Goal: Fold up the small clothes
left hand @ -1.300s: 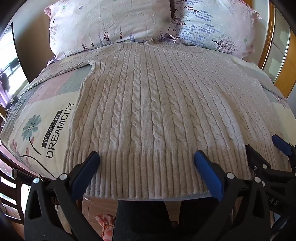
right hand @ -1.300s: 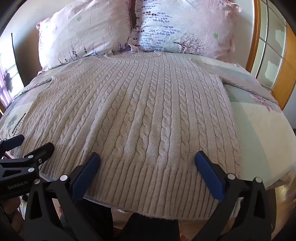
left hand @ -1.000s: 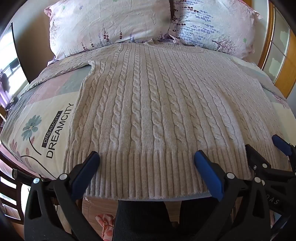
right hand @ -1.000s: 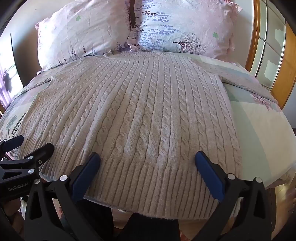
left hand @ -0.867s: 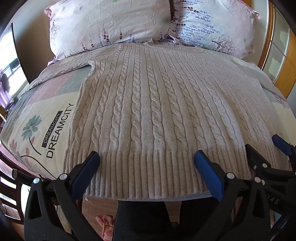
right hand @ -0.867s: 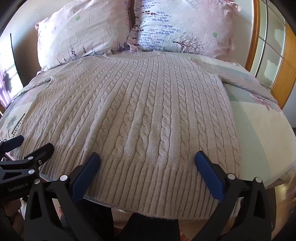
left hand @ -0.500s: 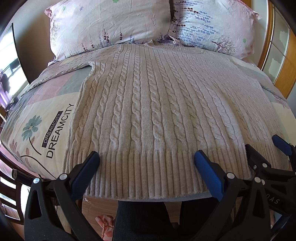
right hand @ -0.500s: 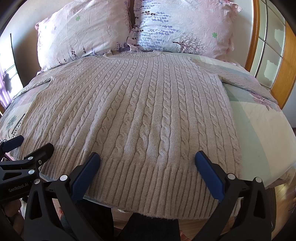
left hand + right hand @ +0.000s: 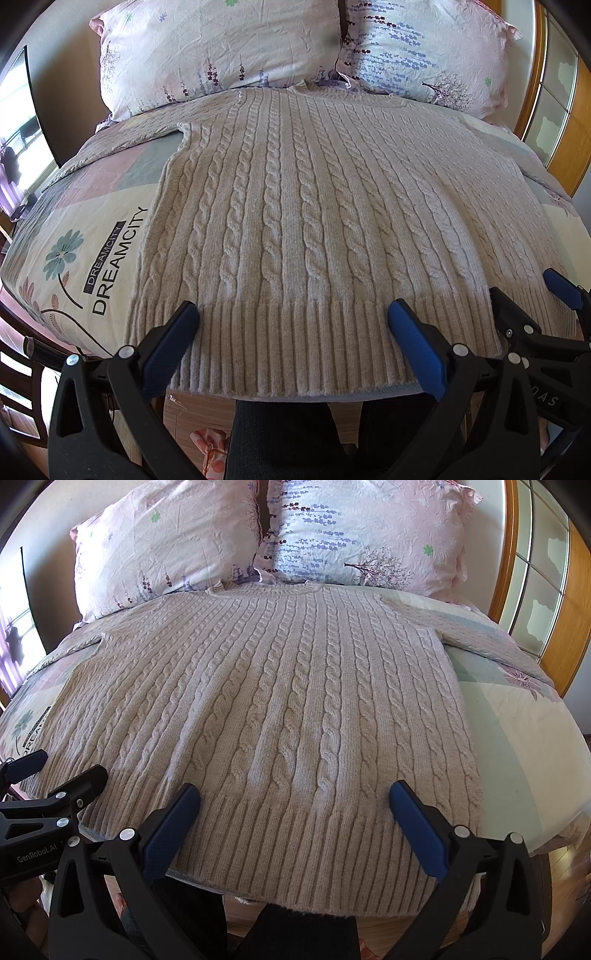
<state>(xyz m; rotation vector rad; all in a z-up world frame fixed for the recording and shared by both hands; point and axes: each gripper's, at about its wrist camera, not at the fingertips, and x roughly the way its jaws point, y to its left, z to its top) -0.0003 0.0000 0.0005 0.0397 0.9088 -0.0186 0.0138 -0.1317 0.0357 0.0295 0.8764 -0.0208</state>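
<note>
A beige cable-knit sweater [image 9: 295, 206] lies flat and face up on the bed, collar toward the pillows, sleeves spread out to both sides. It also fills the right wrist view [image 9: 280, 709]. My left gripper [image 9: 291, 314] is open and empty, hovering over the ribbed hem left of middle. My right gripper [image 9: 293, 794] is open and empty over the hem's right part. Each gripper shows at the edge of the other's view: the right gripper [image 9: 532, 299] and the left gripper [image 9: 62, 768].
Two floral pillows [image 9: 221, 51] [image 9: 365, 535] lean at the head of the bed. The bedsheet [image 9: 92, 266] bears a DREAMCITY print at the left. A wooden-framed glass panel [image 9: 539, 572] stands at the right. The person's dark-trousered legs [image 9: 288, 435] are at the bed's near edge.
</note>
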